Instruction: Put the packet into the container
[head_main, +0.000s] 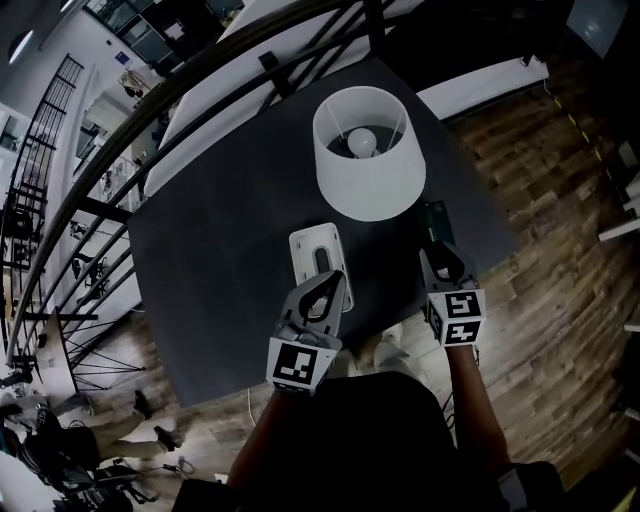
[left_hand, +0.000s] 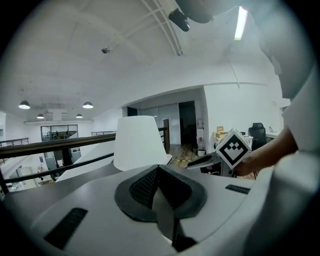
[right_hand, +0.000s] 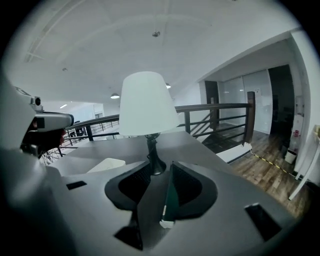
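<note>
My right gripper (head_main: 438, 252) is over the dark table's right side, shut on a thin dark green packet (head_main: 434, 218) that sticks out past its tips toward the lamp. In the right gripper view the packet (right_hand: 170, 197) stands edge-on between the jaws. A white rectangular container (head_main: 318, 250) with a dark slot lies on the table in front of the lamp, also seen as a pale flat container (right_hand: 105, 165) to the left. My left gripper (head_main: 334, 282) hangs over the container's near end, shut (left_hand: 159, 169) and holding nothing.
A white-shaded lamp (head_main: 368, 150) stands mid-table just behind the container, its dark base (right_hand: 154, 165) straight ahead of the right jaws. The dark table (head_main: 220, 270) ends at a black railing (head_main: 110, 170) on the left; wood floor (head_main: 560, 230) lies to the right.
</note>
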